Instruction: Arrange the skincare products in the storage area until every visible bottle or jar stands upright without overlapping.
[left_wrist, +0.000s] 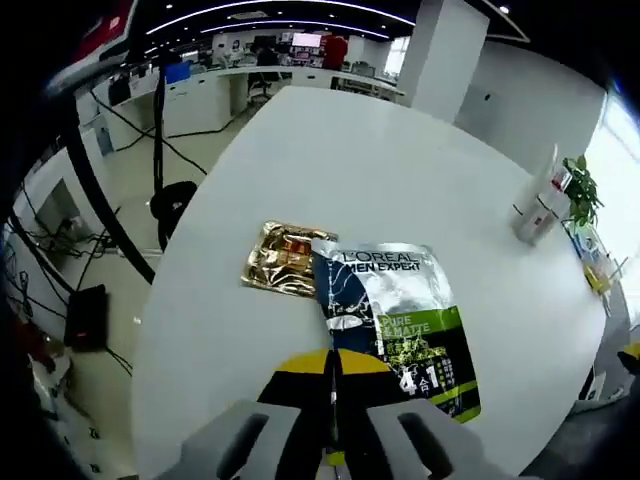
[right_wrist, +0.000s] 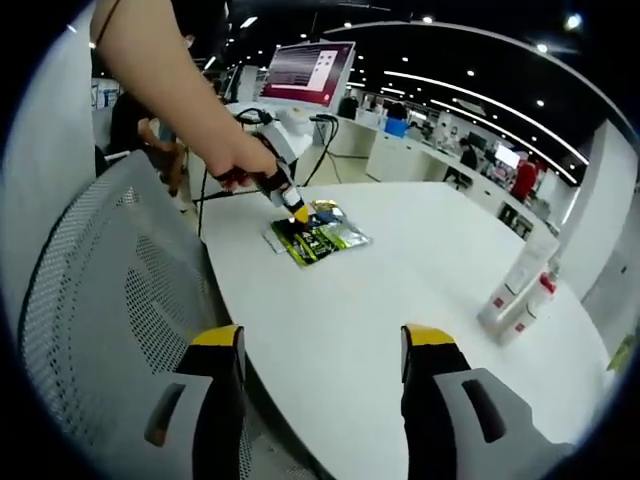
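White table (left_wrist: 400, 200): my left gripper (left_wrist: 333, 400) pinches the silver sachet (left_wrist: 395, 320); right gripper (right_wrist: 320, 350) wide open, empty; bottles (right_wrist: 515, 285) upright, sachets unsorted.

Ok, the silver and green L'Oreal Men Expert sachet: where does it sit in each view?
Left gripper view: the sachet lies low and centre-right, just past the closed jaws, overlapping the gold packet.
Right gripper view: the sachet is small, upper centre, under the left gripper.
Shared landmark: the white tubes at the table's far edge.
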